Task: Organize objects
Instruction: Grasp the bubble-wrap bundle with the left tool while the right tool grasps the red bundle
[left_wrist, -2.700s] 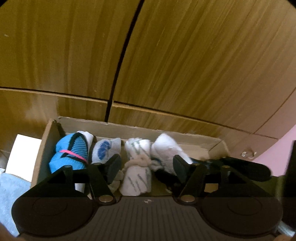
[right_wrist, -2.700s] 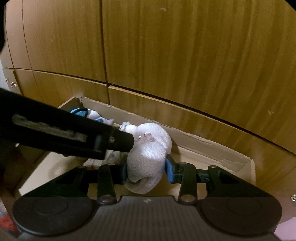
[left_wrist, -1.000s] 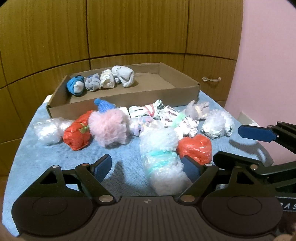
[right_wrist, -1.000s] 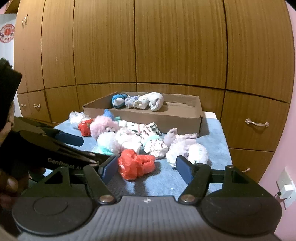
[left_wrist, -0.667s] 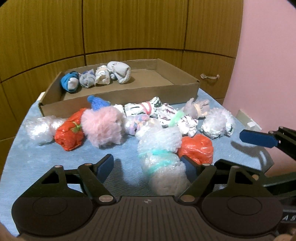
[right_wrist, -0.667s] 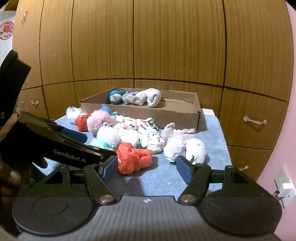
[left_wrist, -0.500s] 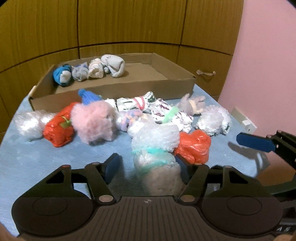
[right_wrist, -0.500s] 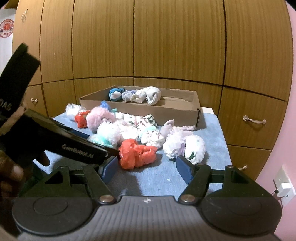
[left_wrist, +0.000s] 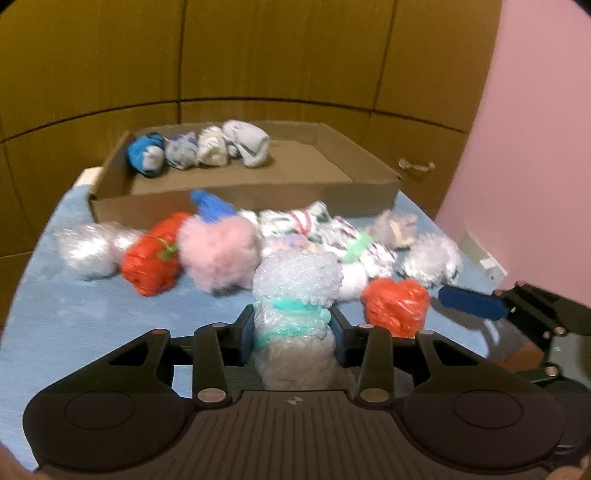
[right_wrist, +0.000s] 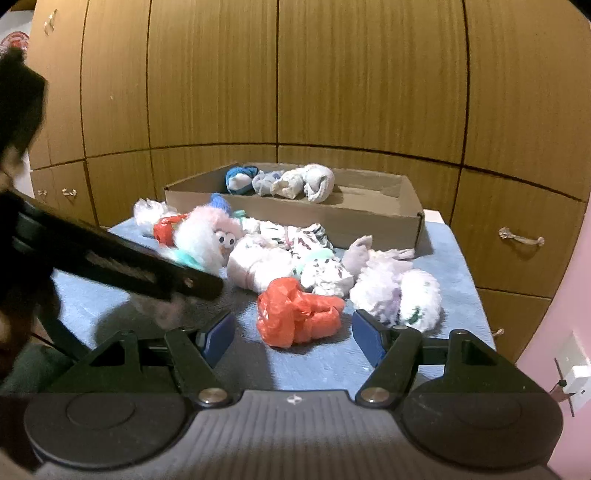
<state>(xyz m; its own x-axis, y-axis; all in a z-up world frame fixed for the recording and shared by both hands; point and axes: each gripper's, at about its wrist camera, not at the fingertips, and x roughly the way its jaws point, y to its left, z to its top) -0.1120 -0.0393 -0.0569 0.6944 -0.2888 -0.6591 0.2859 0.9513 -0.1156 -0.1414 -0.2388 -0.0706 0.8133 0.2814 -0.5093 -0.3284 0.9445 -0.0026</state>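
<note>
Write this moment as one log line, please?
left gripper: shut on white fuzzy bundle with teal band | right gripper: open, near red bundle | cardboard box: four bundles inside

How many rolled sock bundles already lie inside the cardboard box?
4, in a row along the far left wall of the brown cardboard box: blue bundle, grey-blue bundle, white patterned bundle, large pale grey bundle. None seem hidden.

No lettering or numbers can be read.
</note>
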